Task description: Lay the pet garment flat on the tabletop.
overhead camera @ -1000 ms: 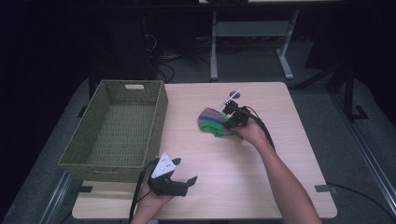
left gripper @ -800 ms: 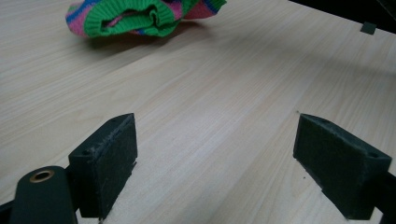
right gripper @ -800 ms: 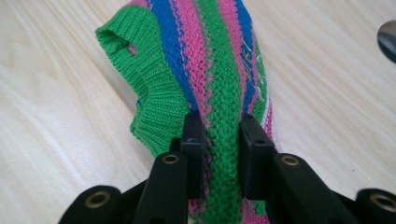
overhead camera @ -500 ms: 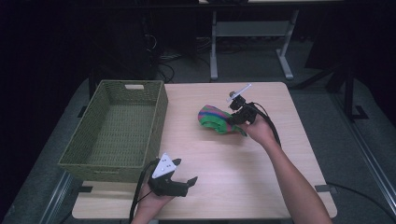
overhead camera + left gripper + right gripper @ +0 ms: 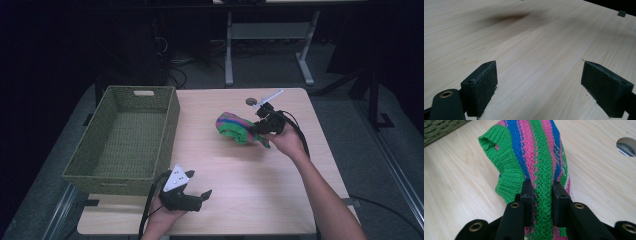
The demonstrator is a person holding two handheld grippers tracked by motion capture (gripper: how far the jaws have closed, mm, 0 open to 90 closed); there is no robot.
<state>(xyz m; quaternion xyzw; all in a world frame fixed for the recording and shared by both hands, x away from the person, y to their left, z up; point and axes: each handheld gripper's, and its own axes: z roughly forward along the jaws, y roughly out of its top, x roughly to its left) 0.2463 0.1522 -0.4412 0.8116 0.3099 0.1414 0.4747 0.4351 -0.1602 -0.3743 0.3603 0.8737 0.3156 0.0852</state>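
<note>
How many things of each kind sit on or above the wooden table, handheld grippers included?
Green woven basket: 1
Striped knitted garment in green, pink and blue: 1
Black two-jaw grippers, left and right: 2
Round metal disc in the tabletop: 1
Total: 5

Knit's lower end (image 5: 544,230) behind tongs (image 5: 540,195)

Lab-like recording room, dark surroundings, bare wooden table (image 5: 250,200), floor cables (image 5: 185,75), metal desk frame (image 5: 265,35)

Right tongs (image 5: 540,192) pinch striped knit garment (image 5: 536,152), apparently lifted off table (image 5: 456,195).
</note>
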